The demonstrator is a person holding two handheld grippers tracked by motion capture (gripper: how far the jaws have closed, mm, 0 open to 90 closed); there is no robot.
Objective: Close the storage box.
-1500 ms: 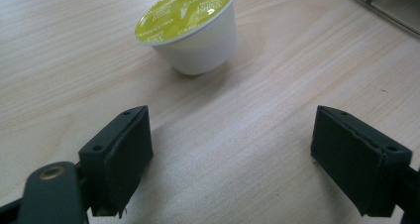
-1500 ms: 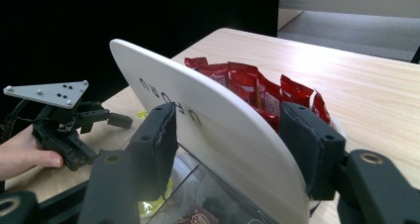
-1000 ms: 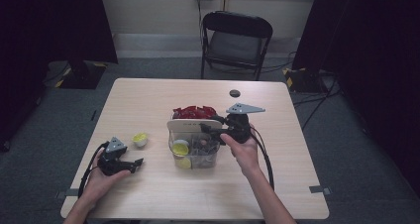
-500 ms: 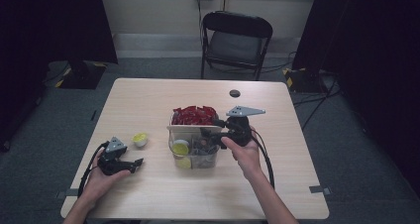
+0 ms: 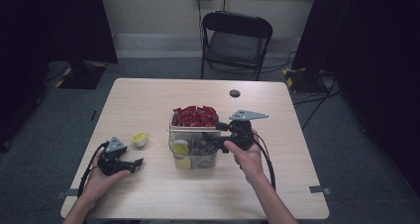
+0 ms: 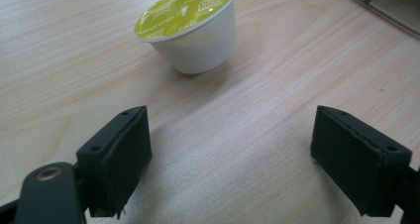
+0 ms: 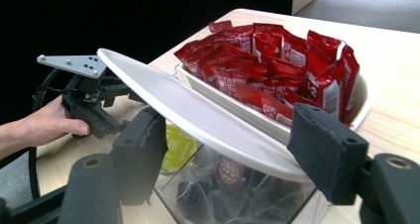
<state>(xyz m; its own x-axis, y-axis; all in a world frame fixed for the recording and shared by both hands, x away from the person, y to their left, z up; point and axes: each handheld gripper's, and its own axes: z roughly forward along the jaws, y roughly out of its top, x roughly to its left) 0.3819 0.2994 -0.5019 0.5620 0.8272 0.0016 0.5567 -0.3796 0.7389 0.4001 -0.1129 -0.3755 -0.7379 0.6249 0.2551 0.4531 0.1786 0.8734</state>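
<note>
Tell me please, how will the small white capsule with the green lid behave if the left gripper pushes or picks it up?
The capsule lies tilted on the table, resting on its curved wall, so a push would probably make it roll in an arc. It looks small and thin-walled, likely light, and may dent under a hard squeeze. Its smooth tapered side could slip between the open left gripper pads.

Red sachets (image 7: 277, 55), lime-lidded white capsule (image 6: 190, 28)
</note>
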